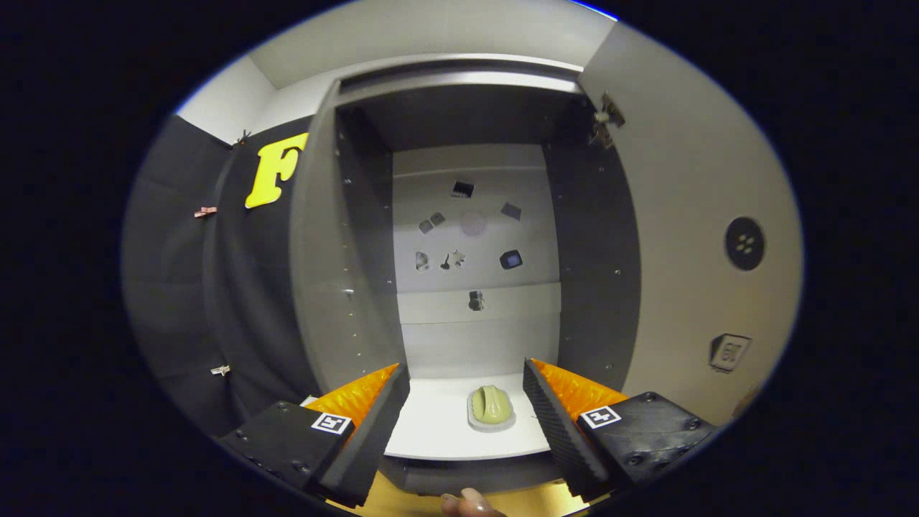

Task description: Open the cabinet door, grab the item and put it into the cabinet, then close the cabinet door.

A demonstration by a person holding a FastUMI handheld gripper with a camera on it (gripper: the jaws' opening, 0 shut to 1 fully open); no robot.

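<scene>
The cabinet (344, 251) stands straight ahead with its door (689, 237) swung wide open to the right. A pale green item on a small grey dish (492, 408) rests on the white bottom shelf (438, 424) inside the cabinet, near its front edge. My gripper (467, 380) is open in front of the cabinet, and the item lies between and just beyond the fingertips, untouched. Nothing is held between the fingers.
Several small stickers (467, 237) dot the cabinet's white back wall. The door bears a round dark knob (744, 244) and a square tag (729, 352). Black booth cloth (187, 287) hangs to the left. A fingertip of the person's hand (470, 502) shows below the gripper.
</scene>
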